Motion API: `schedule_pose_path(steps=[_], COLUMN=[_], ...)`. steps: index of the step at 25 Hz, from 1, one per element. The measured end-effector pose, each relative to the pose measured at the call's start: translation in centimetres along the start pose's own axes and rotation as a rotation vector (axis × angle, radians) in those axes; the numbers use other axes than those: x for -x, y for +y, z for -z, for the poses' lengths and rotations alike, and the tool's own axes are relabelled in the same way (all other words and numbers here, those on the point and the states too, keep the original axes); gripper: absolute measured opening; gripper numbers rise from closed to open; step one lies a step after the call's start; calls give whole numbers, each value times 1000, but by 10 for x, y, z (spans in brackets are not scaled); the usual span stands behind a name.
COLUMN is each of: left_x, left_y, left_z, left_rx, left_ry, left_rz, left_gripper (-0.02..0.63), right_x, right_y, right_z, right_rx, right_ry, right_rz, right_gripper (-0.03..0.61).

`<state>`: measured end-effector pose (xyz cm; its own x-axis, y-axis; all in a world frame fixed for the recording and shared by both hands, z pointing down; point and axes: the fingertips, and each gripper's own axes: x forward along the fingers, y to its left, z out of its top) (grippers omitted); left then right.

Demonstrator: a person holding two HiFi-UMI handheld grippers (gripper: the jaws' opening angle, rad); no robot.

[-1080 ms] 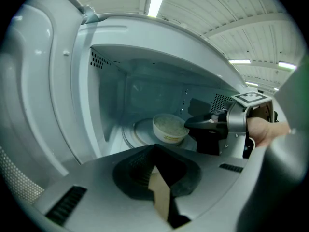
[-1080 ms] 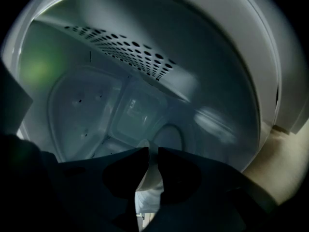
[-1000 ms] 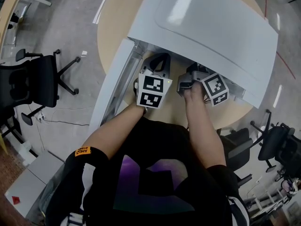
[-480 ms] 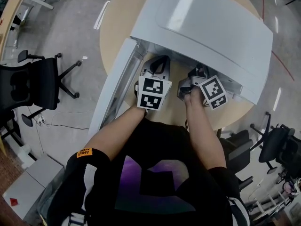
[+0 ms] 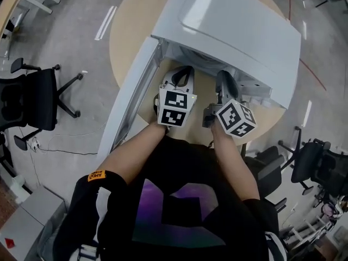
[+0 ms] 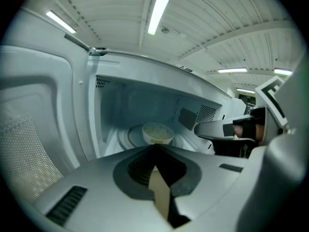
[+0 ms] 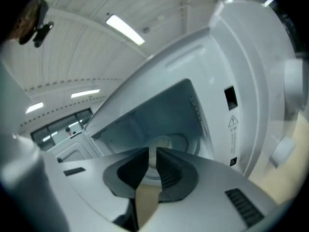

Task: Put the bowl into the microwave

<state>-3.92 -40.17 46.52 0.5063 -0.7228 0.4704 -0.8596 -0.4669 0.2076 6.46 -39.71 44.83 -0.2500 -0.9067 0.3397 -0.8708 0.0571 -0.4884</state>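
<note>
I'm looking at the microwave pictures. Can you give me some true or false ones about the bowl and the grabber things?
1. The bowl sits inside the microwave. True.
2. The microwave door is closed. False: it is swung wide open to the left.
3. The left hand-held gripper is holding the bowl. False: its jaws are together with nothing in them, and the bowl lies farther in, on the round plate.
4. The microwave stands on a round tan table. True.
5. The right hand-held gripper carries a cup. False: its jaws are barely apart with nothing between them.
</note>
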Motion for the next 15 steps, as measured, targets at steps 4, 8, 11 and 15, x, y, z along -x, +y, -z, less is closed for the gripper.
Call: schedule_pose_path(steps=[4,8,11,15], left_x=[17,38,53,76], left_y=[-10,-20,-29,-53], left_z=[-9,-10,-7,-4], left_rx=[-8,-1,12,28], left_ry=[-38,-60,-72,-91], left_rz=[4,-11,-33,-58], left_gripper=[46,46,46,46], right_x=[22,48,69,101], right_y=[14,25,33,34], right_z=[-3,-3,-5,-15], right_rx=[186,298,366,426], right_ry=[20,28,25,16], right_rz=[-5,-56,-121,-171], right_gripper=[60,60,58,58])
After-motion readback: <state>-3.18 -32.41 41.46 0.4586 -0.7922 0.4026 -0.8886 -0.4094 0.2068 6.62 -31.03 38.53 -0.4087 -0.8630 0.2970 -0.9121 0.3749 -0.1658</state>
